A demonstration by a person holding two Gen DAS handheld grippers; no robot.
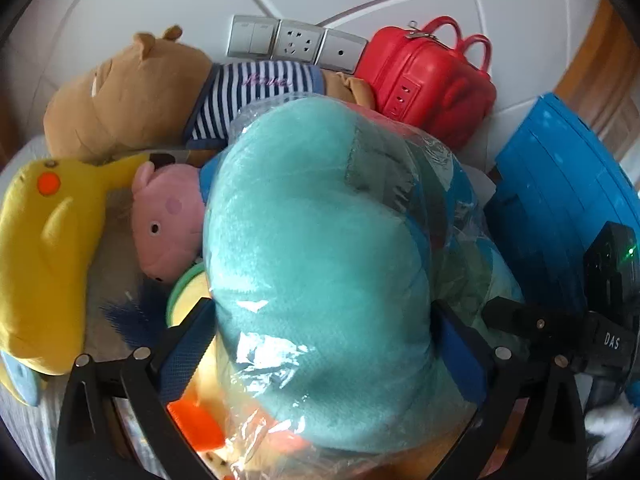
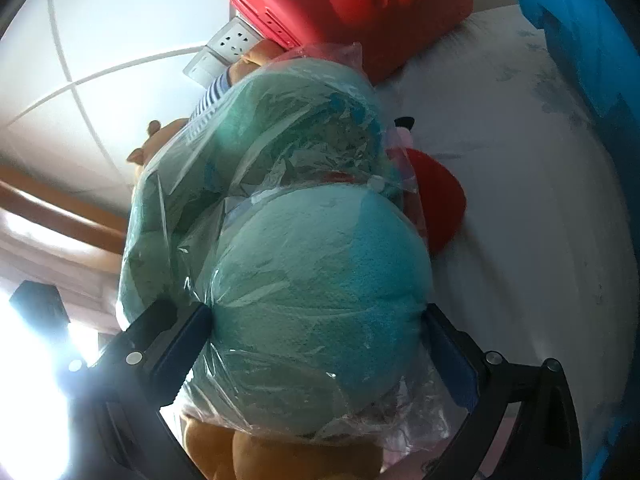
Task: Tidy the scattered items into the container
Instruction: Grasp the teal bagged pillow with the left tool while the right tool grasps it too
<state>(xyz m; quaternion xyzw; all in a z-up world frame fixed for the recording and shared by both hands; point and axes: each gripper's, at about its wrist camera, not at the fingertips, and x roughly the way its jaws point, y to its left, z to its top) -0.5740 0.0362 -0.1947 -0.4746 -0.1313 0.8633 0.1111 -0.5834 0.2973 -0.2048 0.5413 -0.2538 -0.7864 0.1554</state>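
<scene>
Two tools, left tool (image 1: 324,344) and right tool (image 2: 316,344), clamp a plastic-wrapped teal plush (image 1: 320,264) above the bed (image 2: 520,200). A blue container (image 1: 560,200), apparently, stands near the bed's right edge beside a red case (image 1: 424,80).

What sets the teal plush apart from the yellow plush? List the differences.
1. The teal plush is wrapped in clear plastic; the yellow plush is bare.
2. The teal plush is clamped by both the left gripper and the right gripper; the yellow plush lies untouched.
3. The teal plush looks much bulkier than the yellow plush, though it is nearer the camera.

Both are soft stuffed toys.
</scene>
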